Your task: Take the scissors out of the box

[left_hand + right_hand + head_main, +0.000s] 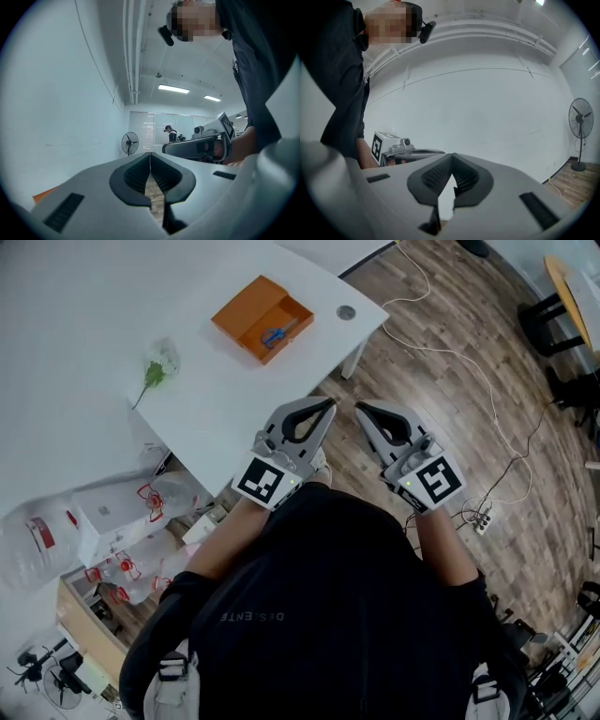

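- Scissors (275,335), blue-handled, lie inside the open orange box (242,311), well ahead of both pairs of jaws and touched by neither.
- Left gripper (330,405): the jaws are closed tip to tip, their ribbed black pads (136,176) bowing apart behind the tips around an empty hollow.
- Right gripper (360,409): its jaws likewise meet at the tips, with nothing between the ridged dark pads (465,177).
- The smooth grey shells sit side by side, tips near each other, just short of the table's edge.
- Below the jaws runs wood-plank floor (450,418) with a thin white cable (448,352).
- Ahead lies the matte white table (84,306). Left of the box rests a white flower (159,365) with a green leaf.
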Tool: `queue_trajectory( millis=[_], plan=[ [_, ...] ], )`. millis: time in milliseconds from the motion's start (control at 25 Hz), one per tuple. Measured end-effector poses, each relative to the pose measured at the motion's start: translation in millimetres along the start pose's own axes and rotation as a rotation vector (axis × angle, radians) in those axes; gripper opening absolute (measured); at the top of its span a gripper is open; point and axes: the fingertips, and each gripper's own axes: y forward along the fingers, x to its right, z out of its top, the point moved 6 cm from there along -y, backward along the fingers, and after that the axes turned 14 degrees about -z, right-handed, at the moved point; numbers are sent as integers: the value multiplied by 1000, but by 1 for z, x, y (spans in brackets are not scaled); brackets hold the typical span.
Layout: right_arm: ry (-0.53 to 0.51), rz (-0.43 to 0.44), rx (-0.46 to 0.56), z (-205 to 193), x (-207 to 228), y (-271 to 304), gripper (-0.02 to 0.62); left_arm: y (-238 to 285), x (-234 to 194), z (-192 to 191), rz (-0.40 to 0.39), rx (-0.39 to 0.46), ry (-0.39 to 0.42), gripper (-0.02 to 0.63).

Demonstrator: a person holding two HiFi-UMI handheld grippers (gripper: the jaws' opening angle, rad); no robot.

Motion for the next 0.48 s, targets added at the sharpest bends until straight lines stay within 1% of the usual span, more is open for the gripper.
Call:
queue_trajectory(
  millis=[240,480],
  plan=[
    [-13,57,-12,9,24,81,5,6,-74,0,9,12,-16,20],
    [-35,98,-40,2,37,128,6,-1,-122,-2,47,22,-18,20]
  ],
)
